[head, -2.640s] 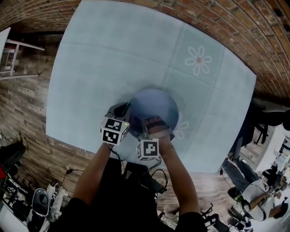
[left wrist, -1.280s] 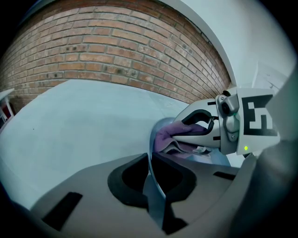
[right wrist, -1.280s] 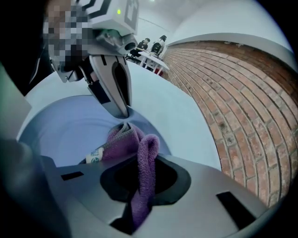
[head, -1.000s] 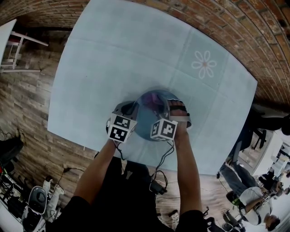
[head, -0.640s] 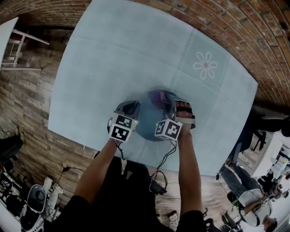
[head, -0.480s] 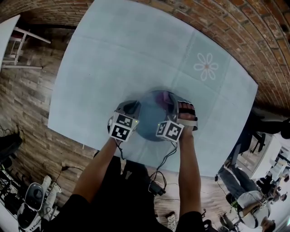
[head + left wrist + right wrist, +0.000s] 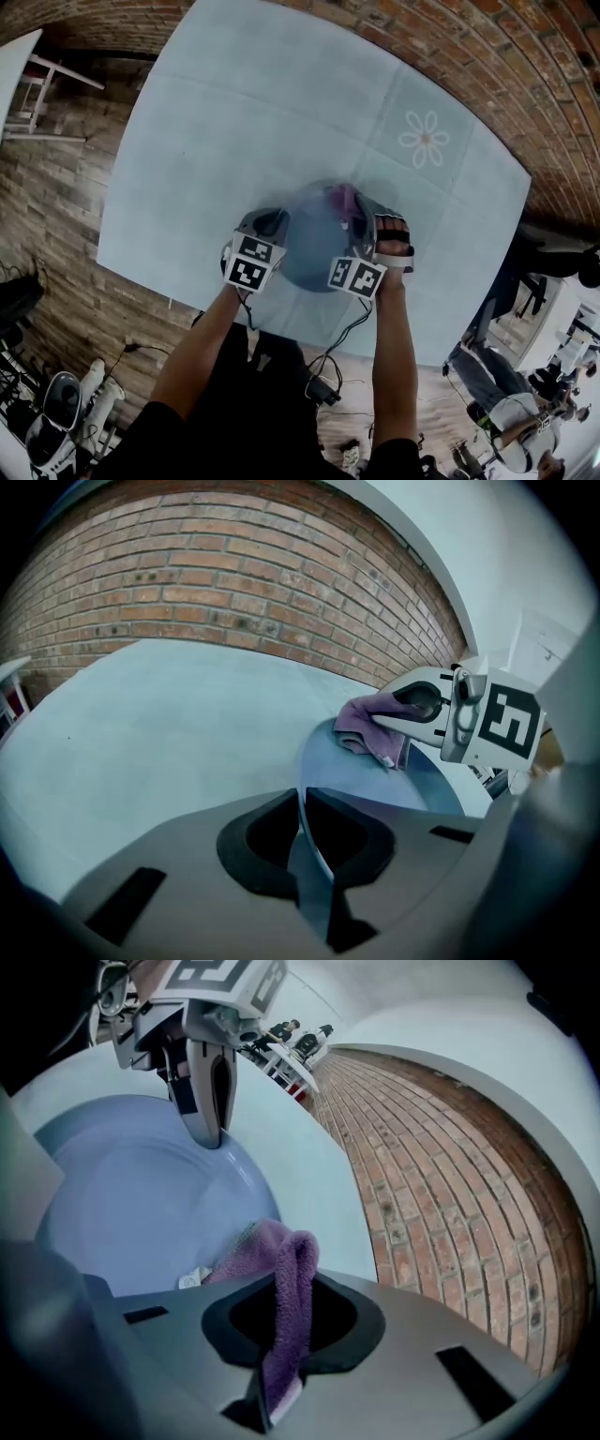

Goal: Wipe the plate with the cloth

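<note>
Both pairs of jaws are closed. The right gripper (image 7: 270, 1402) pinches a fuzzy purple cloth (image 7: 289, 1274) whose fold lies just ahead on the smooth, pale-blue round plate (image 7: 131, 1208). The left gripper (image 7: 309, 897) clamps the plate's thin rim, with the light-blue table (image 7: 159, 724) beyond.

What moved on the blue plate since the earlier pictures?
The right claw, shut on the purple cloth, swept it round the plate from its near edge, along the right side, to the far rim. Nothing was grabbed or let go. The left claw stays shut on the plate's left rim; the plate stayed put.
</note>
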Demonstrator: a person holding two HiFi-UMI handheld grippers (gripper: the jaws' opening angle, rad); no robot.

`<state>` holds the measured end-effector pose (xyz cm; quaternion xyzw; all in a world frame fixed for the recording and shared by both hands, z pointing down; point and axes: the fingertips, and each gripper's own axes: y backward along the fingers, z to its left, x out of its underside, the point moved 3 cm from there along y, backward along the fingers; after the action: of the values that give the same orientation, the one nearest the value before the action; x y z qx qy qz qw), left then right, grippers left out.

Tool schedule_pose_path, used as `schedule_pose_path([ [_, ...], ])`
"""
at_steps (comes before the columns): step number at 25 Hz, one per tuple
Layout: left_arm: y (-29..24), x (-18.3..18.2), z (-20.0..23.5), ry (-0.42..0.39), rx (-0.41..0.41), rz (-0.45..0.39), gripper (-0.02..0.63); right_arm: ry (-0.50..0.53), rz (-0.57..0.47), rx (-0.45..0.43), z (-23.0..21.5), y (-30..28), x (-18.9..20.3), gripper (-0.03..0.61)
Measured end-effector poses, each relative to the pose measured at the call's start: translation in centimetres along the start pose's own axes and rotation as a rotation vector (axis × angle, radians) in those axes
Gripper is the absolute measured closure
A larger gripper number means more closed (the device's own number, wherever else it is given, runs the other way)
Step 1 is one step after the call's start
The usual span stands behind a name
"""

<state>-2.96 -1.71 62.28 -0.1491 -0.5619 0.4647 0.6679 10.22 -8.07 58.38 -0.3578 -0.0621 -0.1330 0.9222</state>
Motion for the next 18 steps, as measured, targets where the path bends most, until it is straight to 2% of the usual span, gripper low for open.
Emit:
schedule_pose_path([
  [5, -0.1, 0.3, 0.2, 0.01, -0.007, 0.001, 0.566, 0.09, -0.011, -0.041, 2.1, -0.1, -0.1, 0.52],
  [7, 0.0, 0.3, 0.2, 0.011, -0.006, 0.0, 0.566, 0.095, -0.009, -0.061, 3.0, -0.1, 0.1, 0.52],
  [18, -0.1, 0.2, 0.3, 0.032, -0.013, -0.008, 0.566, -0.07, -0.028, -0.179, 3.7, -0.2, -0.7, 0.522],
])
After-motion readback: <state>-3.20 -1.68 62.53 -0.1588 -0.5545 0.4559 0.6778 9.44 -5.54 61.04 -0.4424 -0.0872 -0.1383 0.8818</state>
